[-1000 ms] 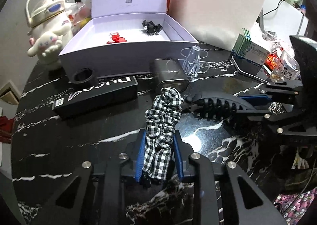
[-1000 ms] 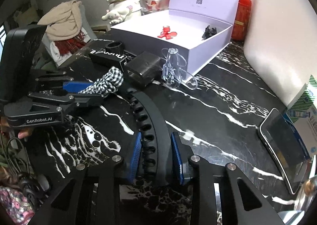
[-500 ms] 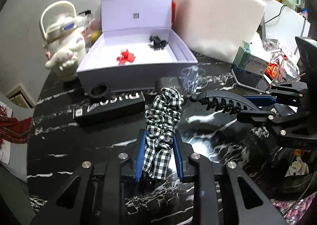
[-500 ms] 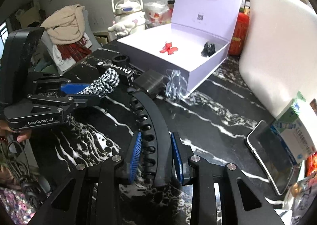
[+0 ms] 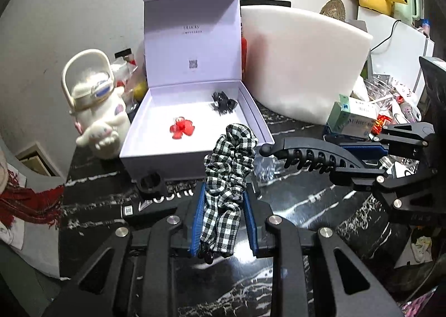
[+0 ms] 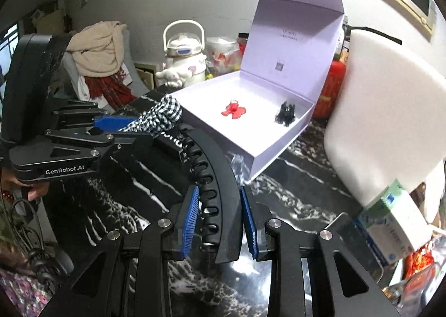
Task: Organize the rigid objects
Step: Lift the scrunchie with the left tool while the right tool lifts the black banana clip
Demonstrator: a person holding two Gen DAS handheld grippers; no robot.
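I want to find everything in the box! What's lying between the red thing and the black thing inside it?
Nothing: in both wrist views the white floor of the open box is bare between the red clip and the black clip.

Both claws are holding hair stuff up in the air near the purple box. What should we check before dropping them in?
1. Left claw pinches the scrunchie: ok.
2. Right claw pinches the black clip: ok.
3. Box lid stands open: ok.
4. Free floor in the box between the red clip and the small black clip: ok.
5. Both items lifted clear of the table: ok.
6. Either item already over the box: not ok, both are short of its front wall.
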